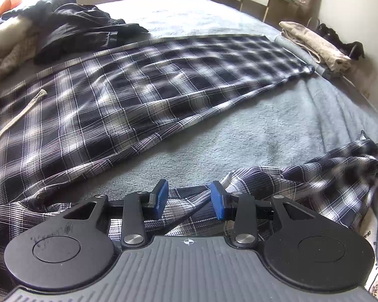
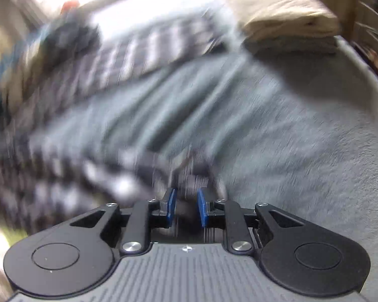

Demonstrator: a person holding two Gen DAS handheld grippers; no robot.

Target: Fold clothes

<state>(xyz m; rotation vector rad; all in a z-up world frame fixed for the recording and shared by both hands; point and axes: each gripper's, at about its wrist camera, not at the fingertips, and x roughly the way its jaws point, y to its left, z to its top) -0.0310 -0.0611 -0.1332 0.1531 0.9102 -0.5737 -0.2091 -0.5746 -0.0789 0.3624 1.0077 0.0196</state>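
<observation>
Both tongs stand part open over the plaid trousers [image 1: 143, 85]: the left gripper [image 1: 189, 197] above a crumpled leg, the right gripper [image 2: 186, 205] with blurred plaid cloth between its blue pads [image 2: 172, 205], grip unclear.

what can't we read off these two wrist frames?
- Right wrist view: motion blur; whether the right hand-held gripper pinches the plaid pants is unclear.
- Left wrist view: left hand-held gripper body hides the pants beneath it; waistband cut off at left edge.

Bare grey blanket [image 1: 277, 130] lies open between plaid trousers [image 1: 138, 88] and folded beige stack [image 1: 314, 42].
</observation>
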